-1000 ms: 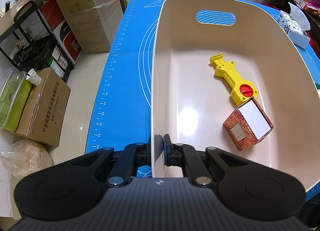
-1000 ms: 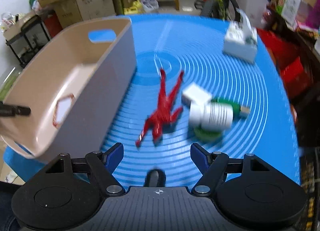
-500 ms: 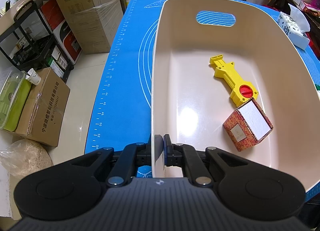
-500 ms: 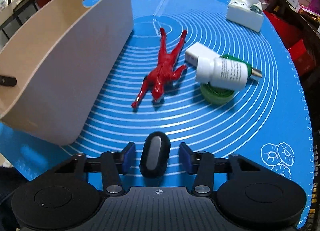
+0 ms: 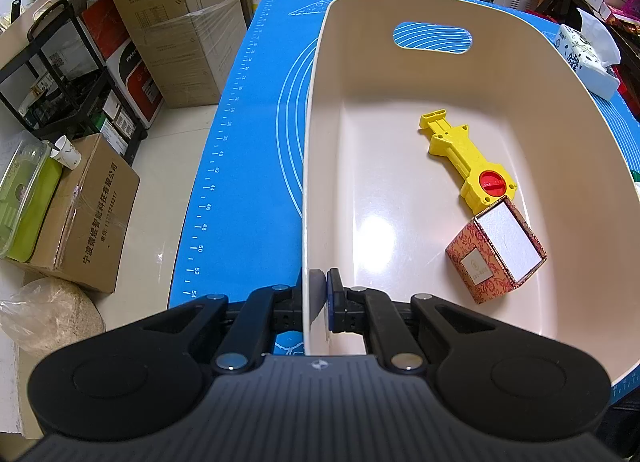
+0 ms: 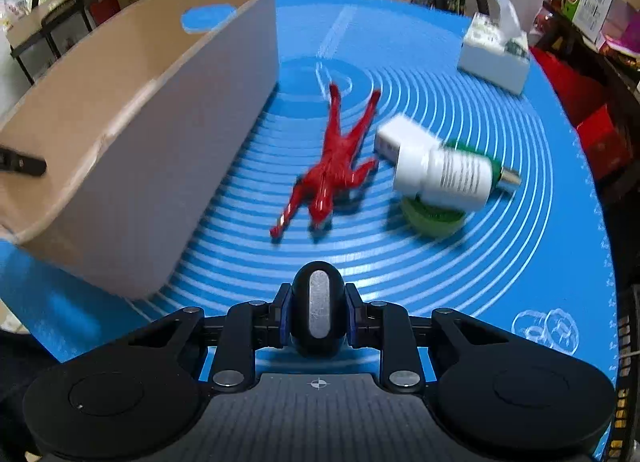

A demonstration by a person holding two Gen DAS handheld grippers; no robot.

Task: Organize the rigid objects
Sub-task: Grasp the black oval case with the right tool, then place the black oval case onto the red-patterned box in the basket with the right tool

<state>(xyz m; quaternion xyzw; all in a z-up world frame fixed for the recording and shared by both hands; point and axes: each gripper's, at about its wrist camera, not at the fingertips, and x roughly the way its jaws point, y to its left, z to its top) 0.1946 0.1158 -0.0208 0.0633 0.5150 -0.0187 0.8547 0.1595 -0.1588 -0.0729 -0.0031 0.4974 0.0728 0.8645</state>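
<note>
The left gripper (image 5: 318, 298) is clamped on the near rim of the beige plastic bin (image 5: 316, 109), one pad on each side of the thin, smooth wall. The bin, glossy inside with an oval handle cut-out in its far wall, stands on the left part of the blue ruled mat (image 6: 460, 262). On its floor lie a yellow moulded tool (image 5: 464, 159) with a red round cap and, touching it, a red patterned cardboard box (image 5: 496, 254).

The right gripper (image 6: 318, 314) has just been closing and now grips a black rounded oblong object (image 6: 318, 312) with a grey metallic face; its lower end is hidden.

Mid-mat lie a glossy red figure (image 6: 332, 169), limbs spread, and a white cylindrical bottle (image 6: 444, 177) resting on a green round lid (image 6: 432, 217), all motion-blurred.
</note>
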